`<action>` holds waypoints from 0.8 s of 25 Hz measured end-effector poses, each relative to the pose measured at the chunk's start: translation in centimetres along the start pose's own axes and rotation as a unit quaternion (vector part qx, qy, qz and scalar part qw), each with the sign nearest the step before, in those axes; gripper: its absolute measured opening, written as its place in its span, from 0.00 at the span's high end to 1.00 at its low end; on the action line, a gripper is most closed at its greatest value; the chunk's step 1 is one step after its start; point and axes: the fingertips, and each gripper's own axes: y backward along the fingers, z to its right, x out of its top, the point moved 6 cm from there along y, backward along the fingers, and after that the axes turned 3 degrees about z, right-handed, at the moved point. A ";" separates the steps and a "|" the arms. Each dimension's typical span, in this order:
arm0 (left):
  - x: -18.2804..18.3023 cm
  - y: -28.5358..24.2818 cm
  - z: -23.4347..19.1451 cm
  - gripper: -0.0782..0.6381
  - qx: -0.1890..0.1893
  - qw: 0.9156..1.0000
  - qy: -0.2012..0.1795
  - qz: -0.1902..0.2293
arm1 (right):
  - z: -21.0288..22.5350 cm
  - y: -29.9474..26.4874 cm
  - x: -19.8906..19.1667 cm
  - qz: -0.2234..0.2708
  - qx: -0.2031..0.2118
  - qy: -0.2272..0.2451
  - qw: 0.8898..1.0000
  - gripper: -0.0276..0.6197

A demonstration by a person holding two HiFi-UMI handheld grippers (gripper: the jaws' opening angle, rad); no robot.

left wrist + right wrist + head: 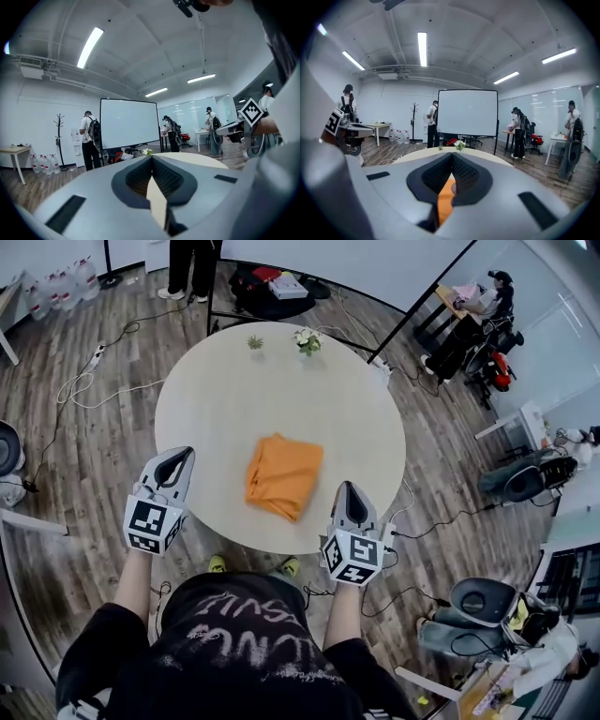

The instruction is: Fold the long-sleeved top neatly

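Since the orange long-sleeved top (281, 474) lies as a compact folded bundle on the round table (234, 399), folding looks finished. The left gripper (178, 457) and right gripper (347, 489) hover nearby, jaws closed on nothing (both clear of the cloth). At most, its rumpled near corner needs squaring.

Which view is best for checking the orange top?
Head view: the whole folded orange top lies on the round table. The right gripper view shows only an orange sliver past its jaws; the left gripper view shows none.
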 end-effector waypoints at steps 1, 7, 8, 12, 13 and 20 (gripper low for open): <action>0.1 -0.2 0.2 0.88 0.000 1.000 -0.001 0.001 | 0.3 0.1 0.1 0.003 -0.003 -0.001 1.000 0.95; 1.0 -2.5 1.7 0.88 0.003 1.000 -0.024 0.007 | 2.9 0.2 -0.3 0.007 -0.026 -0.007 1.000 0.95; 1.2 -2.9 2.1 0.88 0.002 1.000 -0.022 0.010 | 3.4 0.3 -0.4 0.007 -0.029 -0.009 1.000 0.95; 2.5 -4.0 3.3 0.88 -0.017 0.999 -0.029 0.015 | 5.0 0.8 0.0 0.010 -0.034 -0.015 0.999 0.95; 2.8 -4.2 3.4 0.88 -0.017 0.999 -0.030 0.014 | 5.3 0.8 0.2 0.010 -0.035 -0.014 0.999 0.95; 3.5 -5.2 5.5 0.88 -0.019 0.999 -0.011 0.025 | 7.3 1.6 0.6 0.022 -0.038 -0.021 0.999 0.95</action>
